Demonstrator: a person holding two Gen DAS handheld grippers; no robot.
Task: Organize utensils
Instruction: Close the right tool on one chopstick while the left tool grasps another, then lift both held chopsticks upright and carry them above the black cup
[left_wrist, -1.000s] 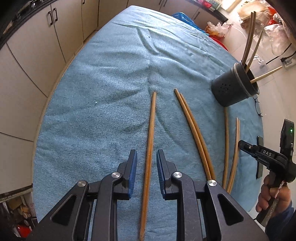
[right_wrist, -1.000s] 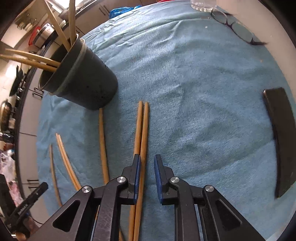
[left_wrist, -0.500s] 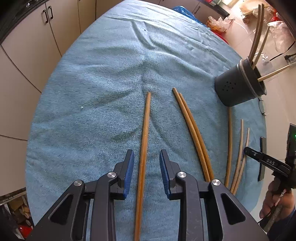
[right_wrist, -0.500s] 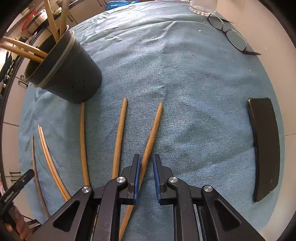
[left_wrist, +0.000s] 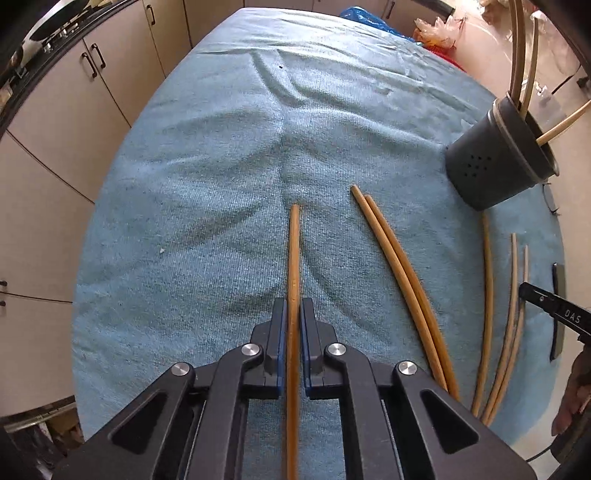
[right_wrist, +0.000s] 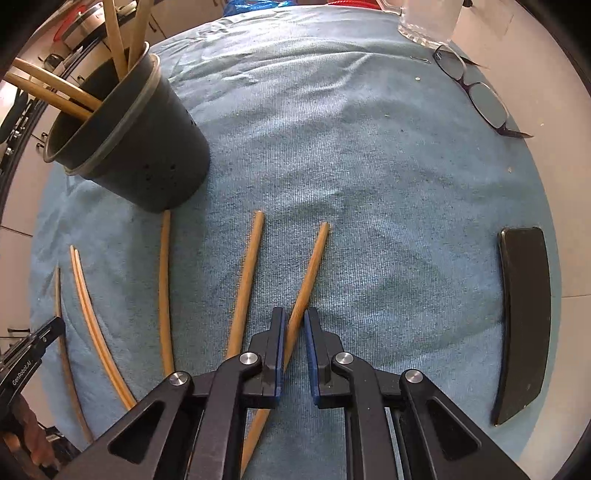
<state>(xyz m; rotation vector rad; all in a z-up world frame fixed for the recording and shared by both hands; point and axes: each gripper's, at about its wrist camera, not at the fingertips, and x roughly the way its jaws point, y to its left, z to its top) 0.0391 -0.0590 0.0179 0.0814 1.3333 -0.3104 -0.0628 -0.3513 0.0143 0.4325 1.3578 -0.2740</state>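
Note:
In the left wrist view my left gripper (left_wrist: 293, 310) points down at the blue towel (left_wrist: 207, 206), its jaws closing, pads pressed on a single brown chopstick (left_wrist: 294, 254). A pair of chopsticks (left_wrist: 399, 277) lies to its right, with several paler ones (left_wrist: 487, 295) beyond. The dark holder (left_wrist: 498, 162), with sticks standing in it, is at the far right. In the right wrist view my right gripper (right_wrist: 294, 321) is closing on a slanted chopstick (right_wrist: 312, 266), pads against it. Its former neighbour (right_wrist: 247, 280) lies just to the left. The holder (right_wrist: 140, 158) stands at upper left.
A flat dark phone-like slab (right_wrist: 521, 321) lies at the towel's right edge. Eyeglasses (right_wrist: 476, 92) and a clear glass (right_wrist: 428, 18) sit at the back right. Cabinet doors (left_wrist: 55, 129) are beyond the towel's left edge. A hand (left_wrist: 572, 398) holds the other gripper at the right.
The left jaws have closed onto the single chopstick they straddled. The right jaws narrowed on one chopstick of a pair, and its far end swung right, away from its neighbour.

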